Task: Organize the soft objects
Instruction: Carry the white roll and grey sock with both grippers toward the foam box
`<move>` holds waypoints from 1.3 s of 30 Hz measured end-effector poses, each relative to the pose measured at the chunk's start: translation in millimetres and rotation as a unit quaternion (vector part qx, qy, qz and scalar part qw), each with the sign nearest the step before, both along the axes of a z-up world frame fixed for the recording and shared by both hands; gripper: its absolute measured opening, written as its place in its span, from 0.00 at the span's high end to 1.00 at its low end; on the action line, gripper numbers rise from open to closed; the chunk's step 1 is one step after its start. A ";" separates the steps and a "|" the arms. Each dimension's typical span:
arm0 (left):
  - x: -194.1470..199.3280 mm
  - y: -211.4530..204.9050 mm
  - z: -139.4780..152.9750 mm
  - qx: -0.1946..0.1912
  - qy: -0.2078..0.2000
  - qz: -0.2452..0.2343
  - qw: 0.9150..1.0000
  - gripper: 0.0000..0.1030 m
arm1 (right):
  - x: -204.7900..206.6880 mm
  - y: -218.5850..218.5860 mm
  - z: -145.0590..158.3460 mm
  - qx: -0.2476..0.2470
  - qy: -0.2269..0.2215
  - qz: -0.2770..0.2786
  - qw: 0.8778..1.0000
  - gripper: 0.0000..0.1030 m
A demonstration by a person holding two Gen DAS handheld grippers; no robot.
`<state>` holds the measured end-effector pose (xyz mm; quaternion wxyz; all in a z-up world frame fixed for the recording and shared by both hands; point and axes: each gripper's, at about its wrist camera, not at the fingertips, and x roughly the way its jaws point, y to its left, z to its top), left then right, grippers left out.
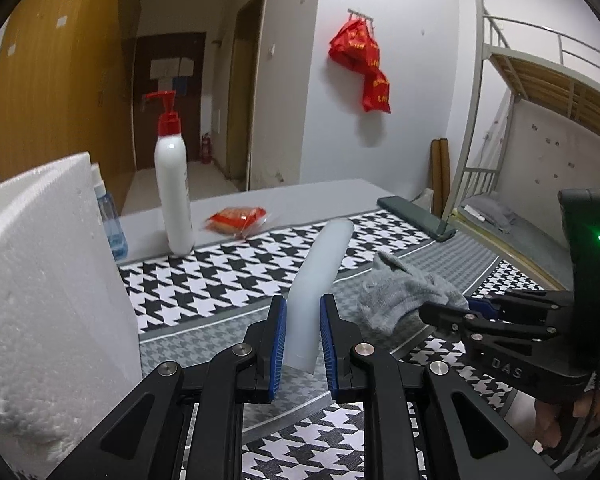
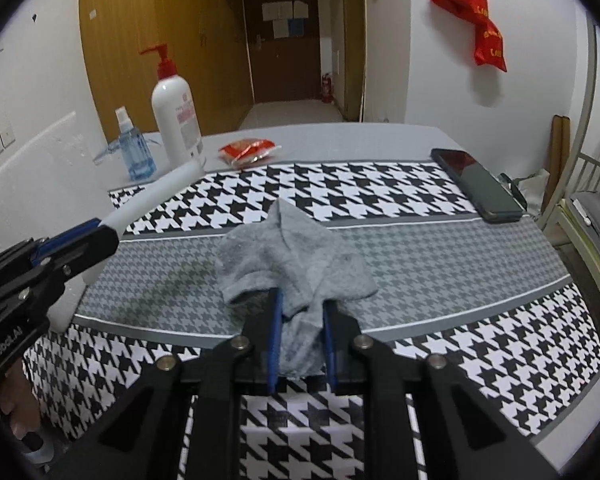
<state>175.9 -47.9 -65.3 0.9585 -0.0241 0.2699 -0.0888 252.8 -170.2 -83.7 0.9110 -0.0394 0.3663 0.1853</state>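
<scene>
My left gripper [image 1: 303, 304] is shut on a long pale translucent soft strip [image 1: 320, 276] and holds it tilted above the houndstooth cloth [image 1: 220, 280]. The strip also shows in the right wrist view [image 2: 156, 196], jutting from the left gripper [image 2: 96, 232]. My right gripper [image 2: 300, 300] is shut on the near end of a crumpled grey sock [image 2: 296, 248] lying on the cloth's grey band. The sock [image 1: 404, 296] and right gripper [image 1: 448, 308] show at right in the left wrist view.
A white foam block [image 1: 48, 300] stands close at the left. At the table's back are a white pump bottle [image 2: 178, 116], a blue spray bottle [image 2: 134, 148] and a red snack packet [image 2: 248, 150]. A dark phone [image 2: 476, 184] lies at the right.
</scene>
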 end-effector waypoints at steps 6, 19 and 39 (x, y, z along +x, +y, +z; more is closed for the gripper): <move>-8.8 -1.5 12.0 -0.003 -0.011 -0.005 1.000 0.82 | -12.3 -5.8 11.7 0.001 -0.020 0.000 1.000 0.79; -36.0 -6.8 33.9 -0.001 -0.042 -0.013 0.999 0.82 | -33.8 -11.6 30.8 0.021 -0.060 0.012 0.998 0.79; -69.3 7.6 73.0 0.012 -0.097 0.014 0.995 0.82 | -67.1 -9.6 76.1 0.041 -0.123 0.036 0.991 0.79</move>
